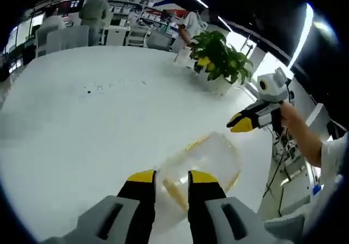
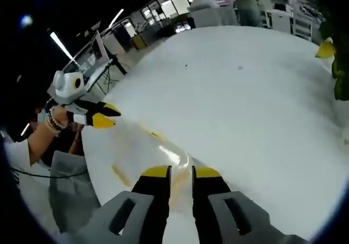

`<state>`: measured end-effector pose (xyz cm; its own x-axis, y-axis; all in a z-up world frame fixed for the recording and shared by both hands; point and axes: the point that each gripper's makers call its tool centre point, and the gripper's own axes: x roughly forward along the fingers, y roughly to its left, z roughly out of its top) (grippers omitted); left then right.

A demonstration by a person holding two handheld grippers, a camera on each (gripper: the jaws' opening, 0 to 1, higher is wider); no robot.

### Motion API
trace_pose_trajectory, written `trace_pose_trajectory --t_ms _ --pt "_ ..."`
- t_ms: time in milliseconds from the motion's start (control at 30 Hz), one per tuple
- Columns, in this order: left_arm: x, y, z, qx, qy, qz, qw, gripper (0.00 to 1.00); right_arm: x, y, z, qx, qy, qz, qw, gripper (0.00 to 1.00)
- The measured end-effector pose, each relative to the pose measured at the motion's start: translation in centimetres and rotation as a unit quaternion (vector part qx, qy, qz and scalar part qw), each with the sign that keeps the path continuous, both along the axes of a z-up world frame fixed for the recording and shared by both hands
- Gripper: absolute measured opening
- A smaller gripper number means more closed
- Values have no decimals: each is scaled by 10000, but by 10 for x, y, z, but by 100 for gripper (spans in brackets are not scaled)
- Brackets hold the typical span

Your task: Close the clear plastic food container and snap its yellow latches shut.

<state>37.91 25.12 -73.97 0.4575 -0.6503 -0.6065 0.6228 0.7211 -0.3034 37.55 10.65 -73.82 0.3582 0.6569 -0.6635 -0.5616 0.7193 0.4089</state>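
Note:
The clear plastic food container (image 1: 210, 156) with yellow latch strips lies on the white table (image 1: 82, 124), just beyond my left gripper (image 1: 173, 177). That gripper's yellow-tipped jaws stand a little apart, with the container's near edge seen through the gap and no grip that I can see. My right gripper (image 1: 241, 123), held in a hand, hovers above and to the right of the container. In the right gripper view the container (image 2: 144, 151) is a blurred clear shape with yellow streaks ahead of the right gripper (image 2: 181, 173), whose jaws are narrowly parted. The left gripper (image 2: 104, 116) comes in from the left.
A potted green plant (image 1: 221, 56) stands at the table's far right. The table edge (image 1: 256, 189) runs close by the container, with cables and floor beyond. Chairs (image 1: 65, 37) and people (image 1: 95, 10) are behind the far edge.

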Motion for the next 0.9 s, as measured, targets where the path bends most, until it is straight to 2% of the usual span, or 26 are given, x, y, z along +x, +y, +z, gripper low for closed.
trace_pose_trajectory --t_ms 100,200,233,367,467,600,733,800,833,900 --pt "-10 -21 -2 27 -49 -302 9995 0 2 19 1 179 65 122 9997 0" --pt "-20 -36 -10 72 69 -502 9987 0 -1 38 -5 227 176 290 9992 0" --pt "-25 -43 -16 140 138 -645 9977 0 -5 47 -9 172 215 481 9985 0" --pt "-29 -60 -25 308 78 -879 9956 0 -8 62 -22 -53 208 703 9973 0" --pt "-29 -70 -24 190 65 -979 9950 0 -10 73 -25 -40 242 837 9962 0" --pt "-31 -78 -23 -26 206 -983 9949 0 -10 87 -21 147 325 910 9952 0" --pt "-35 -79 -27 79 161 -1061 9942 0 -2 91 -21 6 156 959 9953 0" --pt "-41 -81 -26 -4 318 -1117 9932 0 10 87 -22 -202 -56 904 9957 0" --pt "-43 -80 -26 -5 331 -1140 9929 0 17 84 -22 -365 -180 866 9954 0" --pt "-50 -80 -26 40 333 -1218 9920 0 24 83 -22 -444 -267 853 9950 0"
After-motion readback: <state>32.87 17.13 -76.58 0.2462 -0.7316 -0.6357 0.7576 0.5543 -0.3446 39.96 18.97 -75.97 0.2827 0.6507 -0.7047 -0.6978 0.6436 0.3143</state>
